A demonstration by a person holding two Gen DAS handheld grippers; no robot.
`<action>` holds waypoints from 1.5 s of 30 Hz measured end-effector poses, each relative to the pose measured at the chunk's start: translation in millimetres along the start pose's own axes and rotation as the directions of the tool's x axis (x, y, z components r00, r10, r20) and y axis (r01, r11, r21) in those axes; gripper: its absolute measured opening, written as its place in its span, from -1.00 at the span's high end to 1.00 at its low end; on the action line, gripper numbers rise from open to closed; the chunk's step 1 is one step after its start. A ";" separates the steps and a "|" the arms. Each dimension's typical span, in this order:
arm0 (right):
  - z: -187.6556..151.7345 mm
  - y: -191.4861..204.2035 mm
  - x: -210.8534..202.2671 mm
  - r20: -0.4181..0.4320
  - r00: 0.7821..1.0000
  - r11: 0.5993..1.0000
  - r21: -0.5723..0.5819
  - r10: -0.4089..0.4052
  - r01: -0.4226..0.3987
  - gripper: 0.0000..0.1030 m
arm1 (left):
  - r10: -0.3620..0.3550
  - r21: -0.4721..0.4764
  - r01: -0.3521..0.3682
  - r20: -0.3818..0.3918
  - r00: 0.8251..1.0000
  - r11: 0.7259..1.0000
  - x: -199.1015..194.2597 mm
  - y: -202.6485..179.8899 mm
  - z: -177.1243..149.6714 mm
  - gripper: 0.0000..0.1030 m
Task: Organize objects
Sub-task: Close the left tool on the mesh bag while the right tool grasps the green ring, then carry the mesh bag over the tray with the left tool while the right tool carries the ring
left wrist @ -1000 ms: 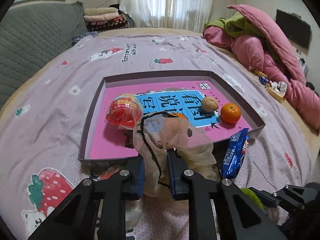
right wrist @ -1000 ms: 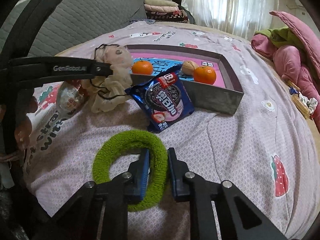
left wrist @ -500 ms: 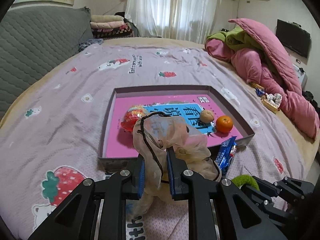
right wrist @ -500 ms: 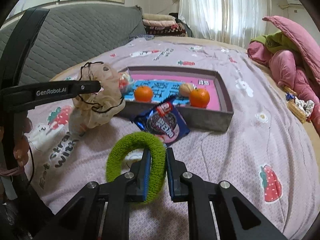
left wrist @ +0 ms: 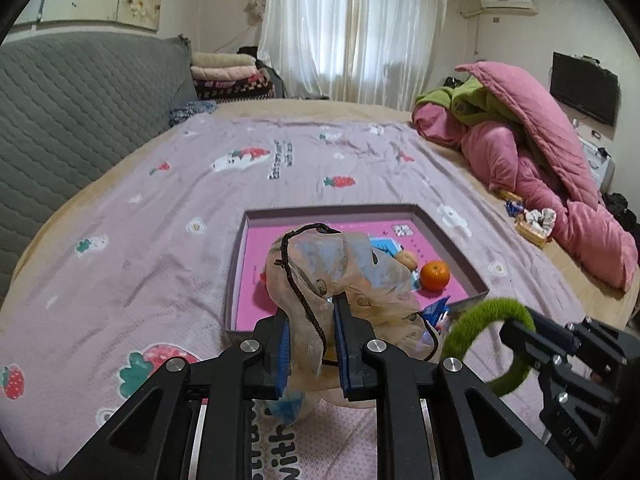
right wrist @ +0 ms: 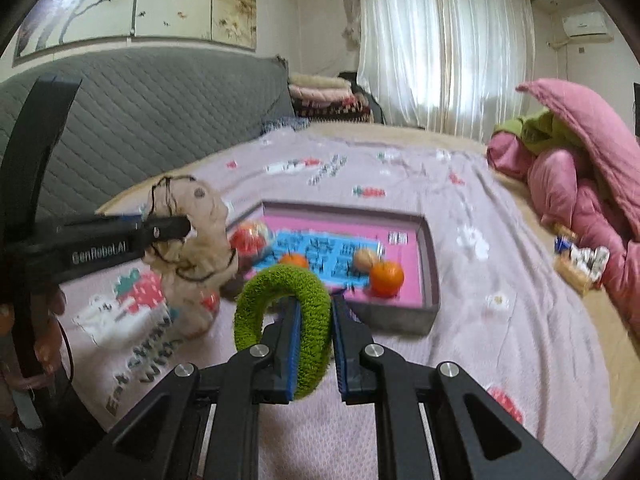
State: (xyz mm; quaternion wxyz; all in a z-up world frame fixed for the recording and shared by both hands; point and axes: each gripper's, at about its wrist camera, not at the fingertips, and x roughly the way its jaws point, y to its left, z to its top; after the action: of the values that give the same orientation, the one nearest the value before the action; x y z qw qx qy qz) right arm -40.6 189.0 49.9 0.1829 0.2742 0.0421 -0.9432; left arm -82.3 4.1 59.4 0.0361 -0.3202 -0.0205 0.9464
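Note:
My left gripper [left wrist: 310, 312] is shut on a beige drawstring pouch [left wrist: 340, 272] with a black cord and holds it up above the near edge of the shallow pink-lined tray [left wrist: 448, 224]. The pouch also shows in the right wrist view [right wrist: 196, 232]. My right gripper [right wrist: 314, 312] is shut on a fuzzy green ring [right wrist: 280, 304], lifted off the bedspread; the ring also shows in the left wrist view [left wrist: 488, 332]. The tray [right wrist: 428, 256] holds an orange [right wrist: 386, 278], a walnut [right wrist: 366, 258], a second orange [right wrist: 294, 260] and a red wrapped snack [right wrist: 248, 242].
A blue cookie packet [left wrist: 438, 314] lies by the tray's near wall, mostly hidden behind the pouch. A pink and green quilt pile [left wrist: 540, 160] lies at the right. A grey padded headboard [left wrist: 80, 112] runs along the left. Small wrapped items [right wrist: 580, 264] lie at the bed's right edge.
Both grippers have risen and pulled back from the bed. The pouch and the green ring have come up off the bedspread with them; the tray looks smaller and farther.

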 end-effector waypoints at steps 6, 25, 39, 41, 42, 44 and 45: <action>24.7 5.5 -12.6 0.060 0.998 1.000 -0.017 -0.009 0.010 0.71 | 0.015 0.006 -0.015 0.032 0.999 1.000 -18.4 -1.3 12.4 0.64; 79.5 -2.5 -14.3 0.154 0.987 0.998 -0.039 -0.033 0.039 0.71 | 0.045 0.014 -0.047 0.080 0.996 0.999 -23.3 6.2 53.9 0.60; 88.8 -28.7 26.0 0.147 0.988 0.999 -0.013 -0.043 0.045 0.71 | 0.087 -0.002 -0.087 0.052 0.995 0.996 30.1 18.8 66.7 0.60; 86.6 -33.3 32.5 0.142 0.989 0.999 -0.006 -0.039 0.040 0.71 | 0.097 0.004 -0.097 0.039 0.995 0.995 41.0 21.0 62.9 0.60; 84.8 -35.3 36.7 0.136 0.990 0.999 -0.004 -0.037 0.038 0.71 | 0.099 0.006 -0.099 0.030 0.995 0.995 46.5 22.5 61.7 0.60; 81.4 -38.4 44.0 0.123 0.992 0.999 -0.003 -0.036 0.037 0.71 | 0.101 0.004 -0.101 0.008 0.995 0.995 58.1 25.6 56.5 0.60; 79.6 -40.2 48.0 0.114 0.993 0.999 -0.003 -0.035 0.035 0.71 | 0.103 0.005 -0.103 0.001 0.995 0.995 63.9 27.2 54.3 0.60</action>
State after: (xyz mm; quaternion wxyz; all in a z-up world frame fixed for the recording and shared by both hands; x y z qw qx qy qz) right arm -133.0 196.6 90.9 0.1693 0.2187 0.0389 -0.9602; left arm -167.4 -18.6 62.2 -0.0117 -0.3204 -0.0015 0.9472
